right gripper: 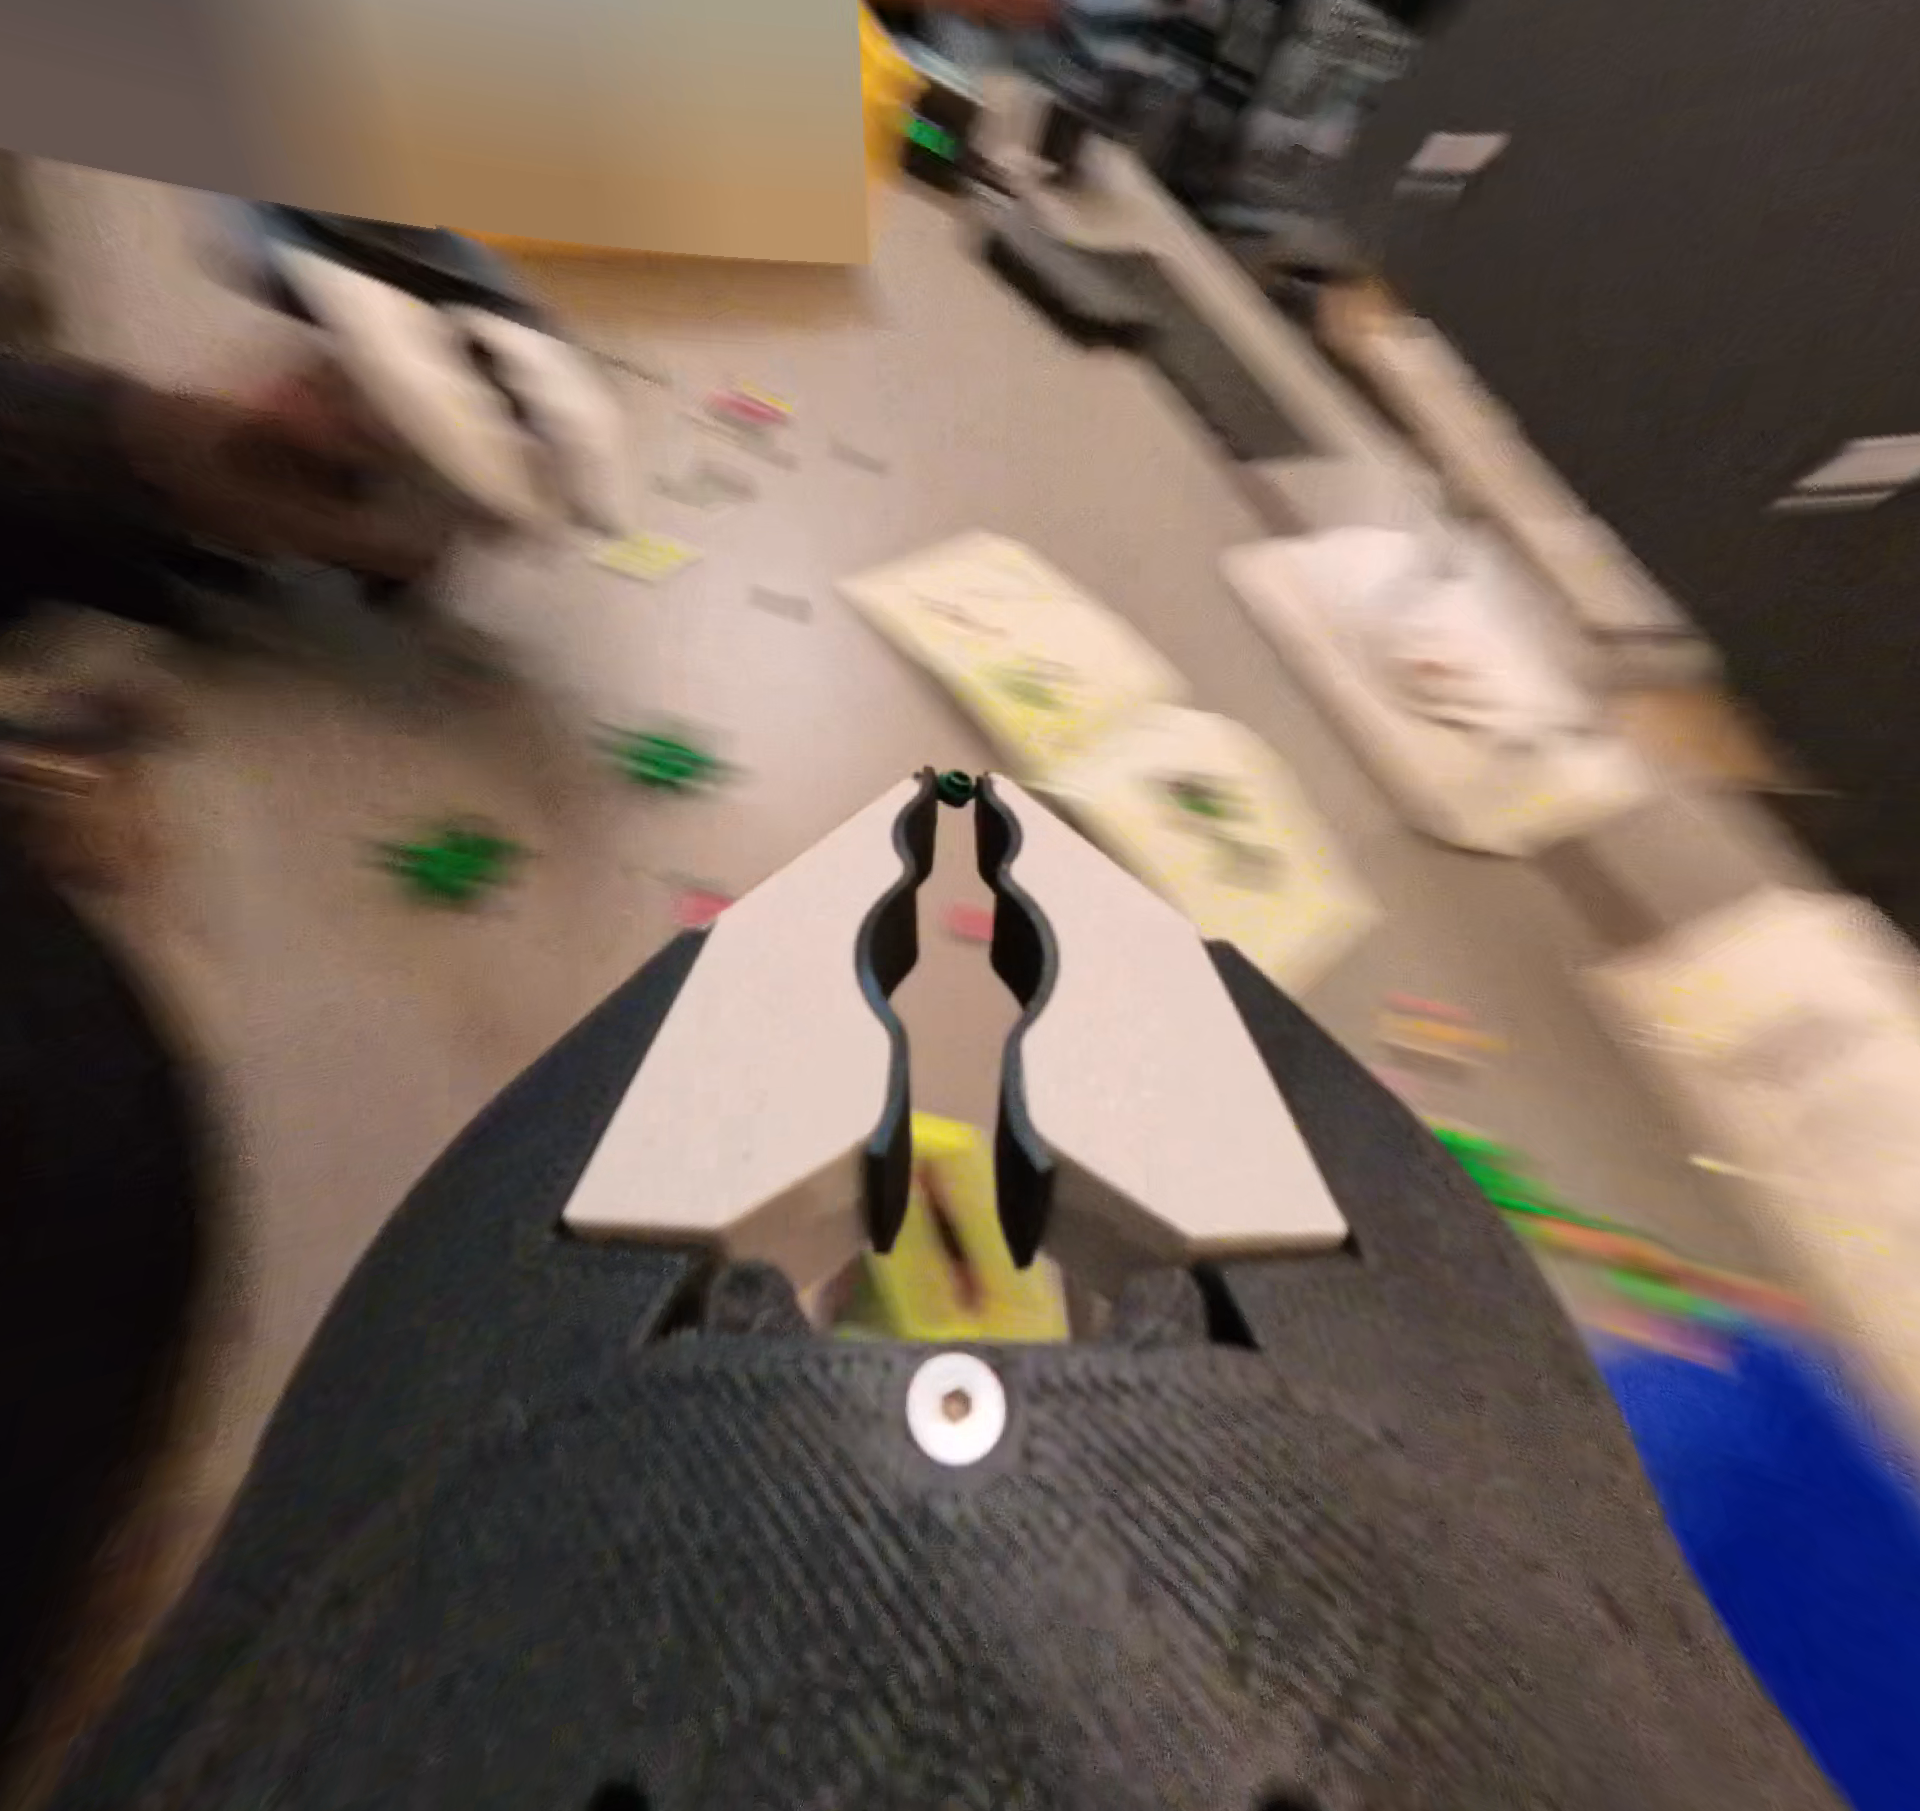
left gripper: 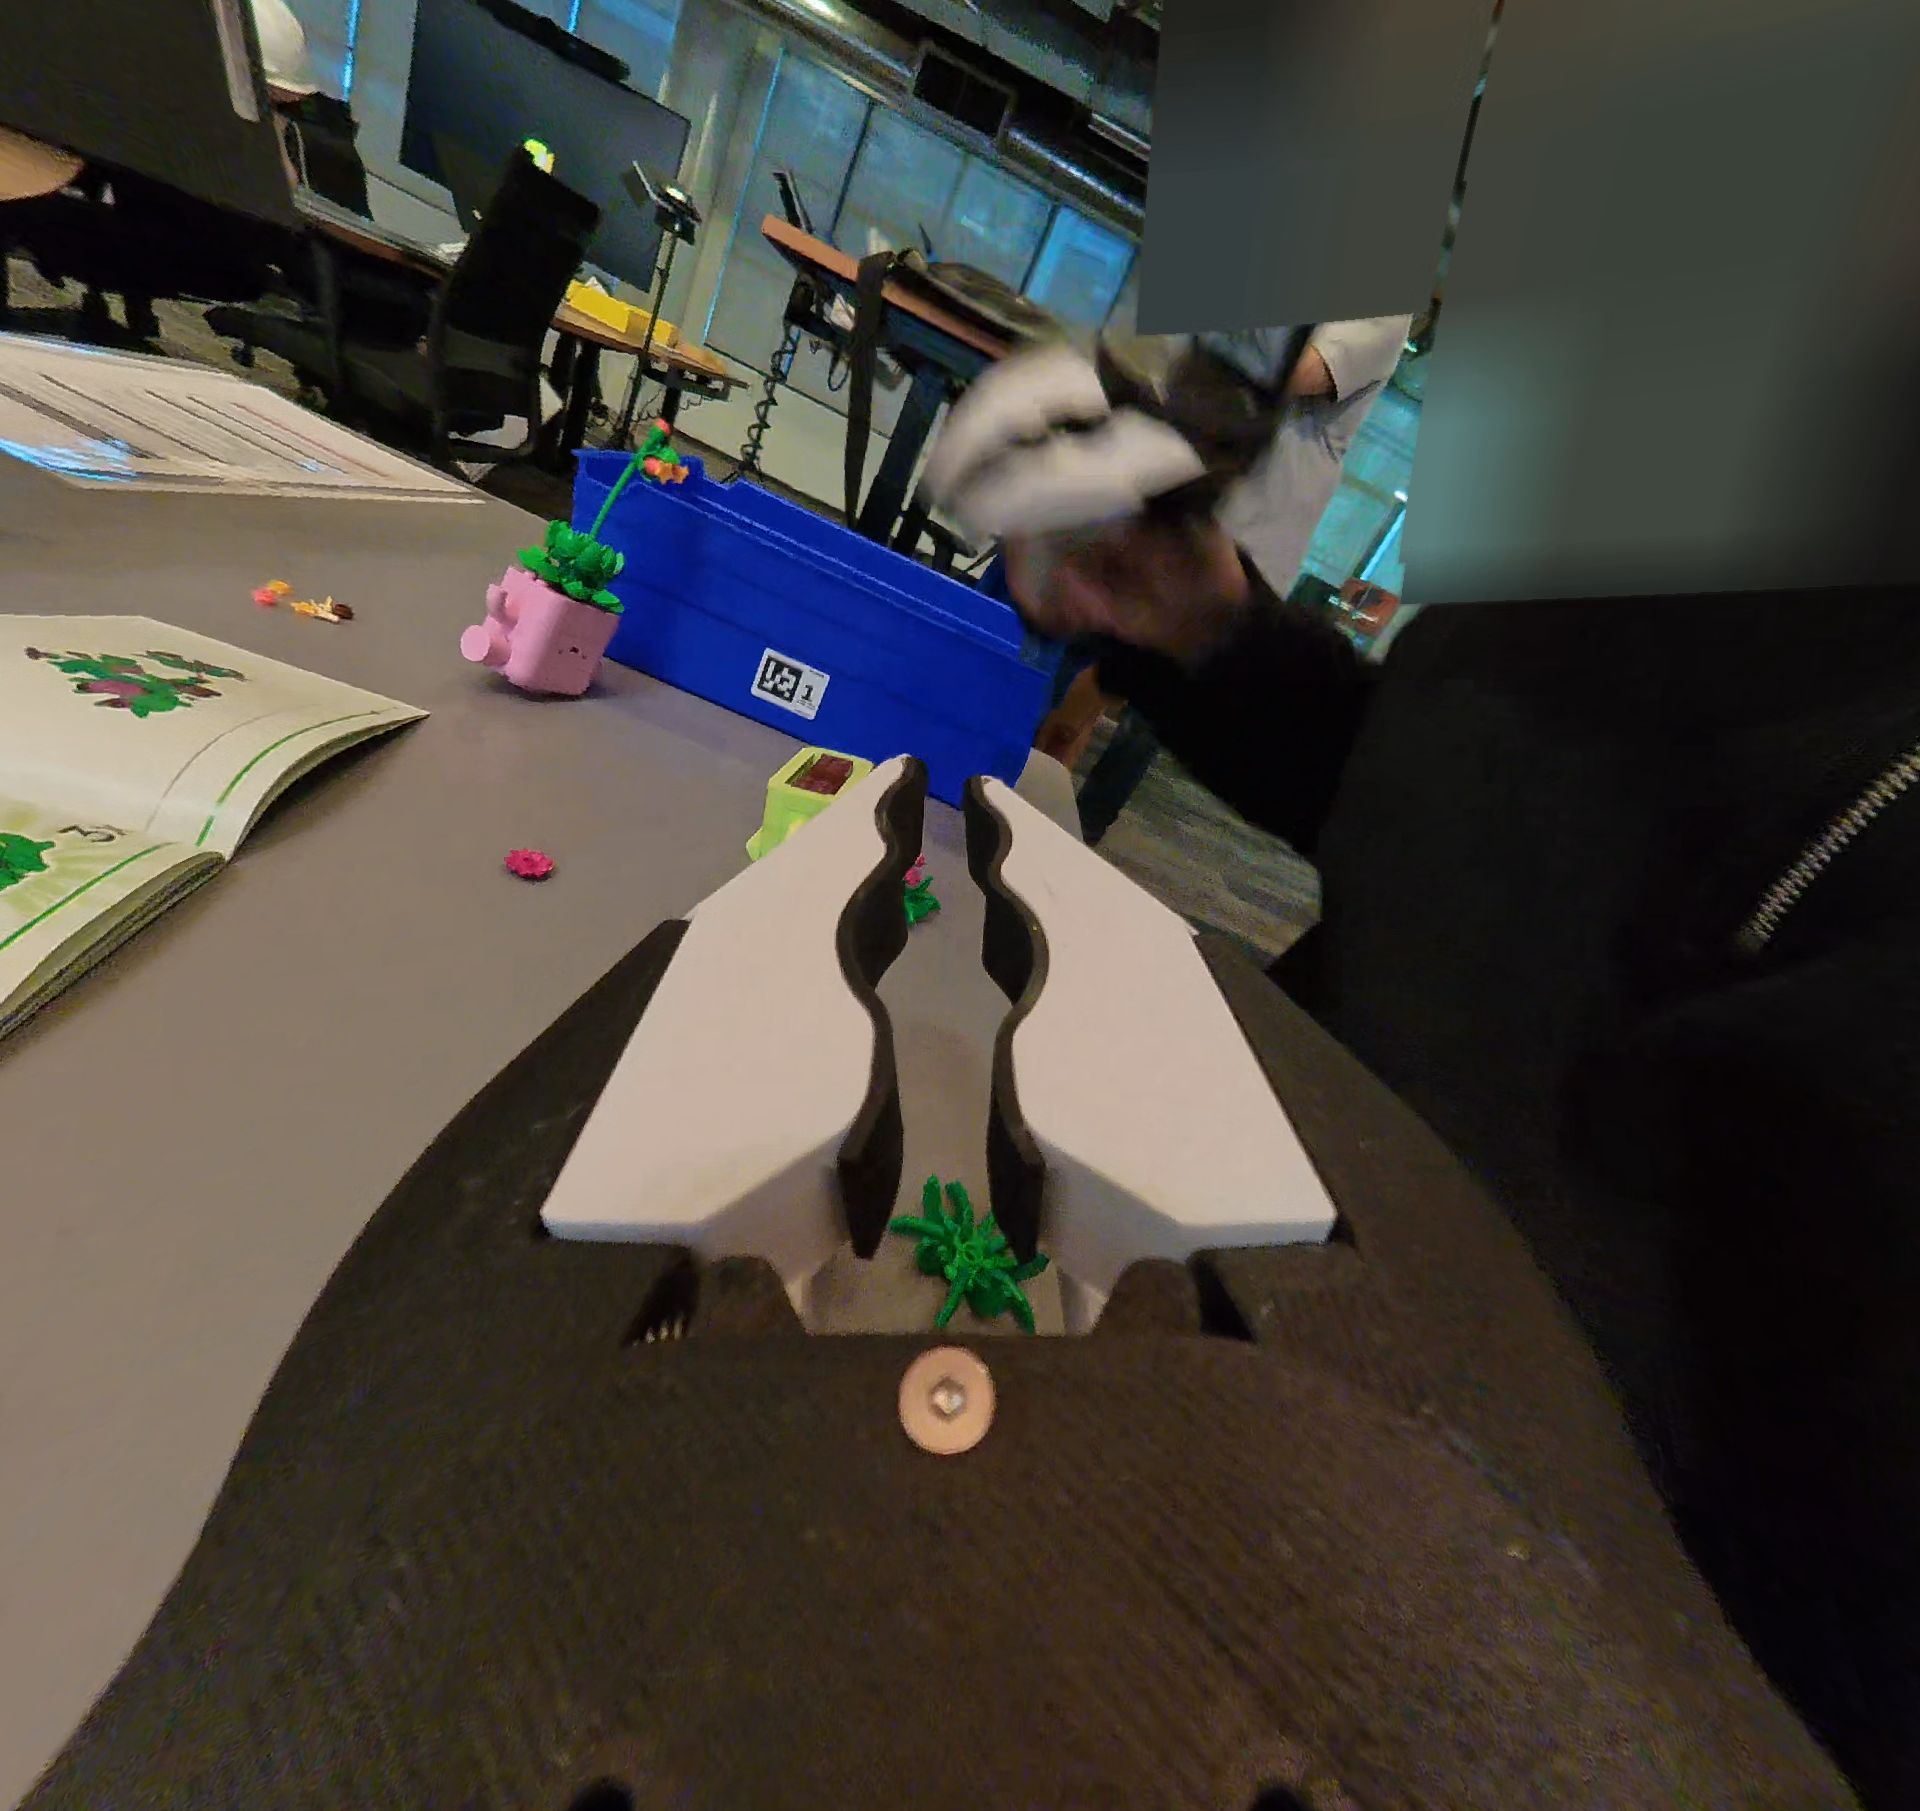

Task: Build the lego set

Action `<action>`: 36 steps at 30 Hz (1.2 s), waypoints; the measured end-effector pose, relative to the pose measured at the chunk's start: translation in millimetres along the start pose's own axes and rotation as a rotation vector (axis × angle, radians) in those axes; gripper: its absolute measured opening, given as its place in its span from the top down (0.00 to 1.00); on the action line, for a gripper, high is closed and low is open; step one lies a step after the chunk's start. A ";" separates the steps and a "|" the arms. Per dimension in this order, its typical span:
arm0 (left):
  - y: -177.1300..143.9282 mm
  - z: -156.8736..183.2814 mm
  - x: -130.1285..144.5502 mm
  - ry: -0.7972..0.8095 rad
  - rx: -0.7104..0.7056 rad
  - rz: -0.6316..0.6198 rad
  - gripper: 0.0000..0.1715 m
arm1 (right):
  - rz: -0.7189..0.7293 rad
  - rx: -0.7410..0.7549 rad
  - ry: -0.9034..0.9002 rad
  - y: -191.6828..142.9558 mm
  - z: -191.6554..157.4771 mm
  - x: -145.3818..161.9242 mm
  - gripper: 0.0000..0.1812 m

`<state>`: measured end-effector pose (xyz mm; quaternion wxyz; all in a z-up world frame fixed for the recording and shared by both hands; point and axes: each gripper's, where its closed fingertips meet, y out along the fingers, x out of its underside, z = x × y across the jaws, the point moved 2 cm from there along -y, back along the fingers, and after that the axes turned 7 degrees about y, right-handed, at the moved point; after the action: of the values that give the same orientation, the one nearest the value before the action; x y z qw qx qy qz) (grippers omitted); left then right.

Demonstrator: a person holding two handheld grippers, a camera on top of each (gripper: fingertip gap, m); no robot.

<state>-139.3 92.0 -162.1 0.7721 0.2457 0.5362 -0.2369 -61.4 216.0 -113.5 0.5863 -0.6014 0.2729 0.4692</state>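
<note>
My left gripper (left gripper: 943,787) hovers low over the grey table (left gripper: 364,1034), jaws a narrow gap apart with nothing between them. A green leaf piece (left gripper: 966,1252) lies on the table under it. A lime-green pot (left gripper: 805,790) with a brown top stands just past the left fingertip. A pink pot (left gripper: 540,634) with green leaves and a flower stem stands farther left. My right gripper (right gripper: 956,787) is shut on a tiny dark green piece (right gripper: 956,785) at its tips, with the lime-green pot (right gripper: 945,1242) below it. It shows blurred in the left wrist view (left gripper: 1060,457).
A blue bin (left gripper: 831,618) stands behind the pots. An open instruction booklet (left gripper: 156,774) lies at the left, with a magenta flower piece (left gripper: 528,863) and small loose pieces (left gripper: 307,603) nearby. The blurred right view shows green leaf pieces (right gripper: 447,862), booklets (right gripper: 1018,639) and the blue bin (right gripper: 1766,1501).
</note>
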 end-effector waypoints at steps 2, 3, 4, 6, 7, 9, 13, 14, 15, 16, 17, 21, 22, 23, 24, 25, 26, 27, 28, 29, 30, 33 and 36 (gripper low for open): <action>2.5 3.3 -2.1 0.010 0.008 0.015 0.97 | 0.029 -0.158 0.197 26.3 -85.8 26.8 0.97; 3.8 3.4 -1.9 0.015 0.005 0.014 0.97 | 0.019 -0.215 0.279 38.9 -113.1 44.6 0.97; 5.3 3.6 -1.6 0.020 0.004 0.011 0.97 | -0.010 -0.207 0.352 50.9 -122.5 63.2 0.97; 9.3 3.1 1.0 0.032 -0.005 -0.011 0.97 | -0.046 -0.178 0.491 65.5 -121.7 87.7 0.97; 11.6 2.9 2.8 0.040 -0.010 -0.025 0.97 | -0.036 -0.209 0.585 67.5 -121.9 90.5 0.97; 17.1 3.8 8.1 0.053 -0.014 -0.059 0.97 | -0.067 -0.268 0.766 68.8 -124.2 101.9 0.97; 27.8 5.6 23.1 0.098 -0.023 -0.144 0.98 | -0.163 -0.265 0.857 70.2 -120.3 129.0 0.97; 29.8 5.5 26.5 0.103 -0.023 -0.160 0.98 | -0.166 -0.281 0.876 69.7 -120.5 129.8 0.97; 31.1 5.7 29.1 0.105 -0.020 -0.171 0.98 | -0.164 -0.292 0.895 69.5 -119.8 129.9 0.97; 32.1 6.3 30.8 0.105 -0.017 -0.176 0.98 | -0.166 -0.306 0.910 69.4 -119.4 130.3 0.97; 32.3 6.5 31.4 0.107 -0.017 -0.176 0.98 | -0.169 -0.317 0.924 69.0 -118.8 130.9 0.97; 29.1 4.8 28.2 0.105 -0.027 -0.153 0.98 | -0.155 -0.324 0.963 66.2 -112.7 132.6 0.97; 27.9 3.9 27.4 0.101 -0.029 -0.148 0.98 | -0.150 -0.314 0.961 64.9 -110.5 133.2 0.97; 26.8 3.1 26.8 0.098 -0.029 -0.144 0.98 | -0.147 -0.313 0.963 63.5 -109.1 133.5 0.96; 26.0 2.3 26.3 0.094 -0.029 -0.140 0.98 | -0.140 -0.321 0.971 62.4 -108.1 133.3 0.95; 25.1 1.4 26.0 0.090 -0.029 -0.137 0.98 | -0.135 -0.330 0.980 61.8 -107.5 132.8 0.94; 24.5 0.7 25.6 0.085 -0.028 -0.135 0.98 | -0.134 -0.341 0.987 61.6 -107.3 132.5 0.93; 24.1 0.4 25.2 0.082 -0.025 -0.131 0.97 | -0.137 -0.350 0.989 61.8 -107.5 132.4 0.93; 23.9 -0.1 24.8 0.079 -0.023 -0.129 0.98 | -0.135 -0.349 0.985 61.9 -106.7 132.1 0.92; 23.6 -0.8 24.7 0.076 -0.023 -0.127 0.98 | -0.116 -0.340 0.973 61.3 -104.1 130.0 0.90; 23.4 -1.6 24.7 0.074 -0.023 -0.127 0.98 | -0.082 -0.335 0.963 59.8 -100.6 126.3 0.91; 22.6 -3.9 24.5 0.062 -0.021 -0.123 0.97 | 0.033 -0.400 0.955 51.8 -95.5 111.8 0.88; 22.1 -6.5 24.8 0.044 -0.016 -0.117 0.97 | 0.143 -0.471 0.901 40.4 -96.9 96.6 0.86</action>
<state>-122.3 110.5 -184.8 0.7470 0.2127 0.5682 -0.2718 -33.6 137.6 -229.5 0.2254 -0.8396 0.4257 0.2511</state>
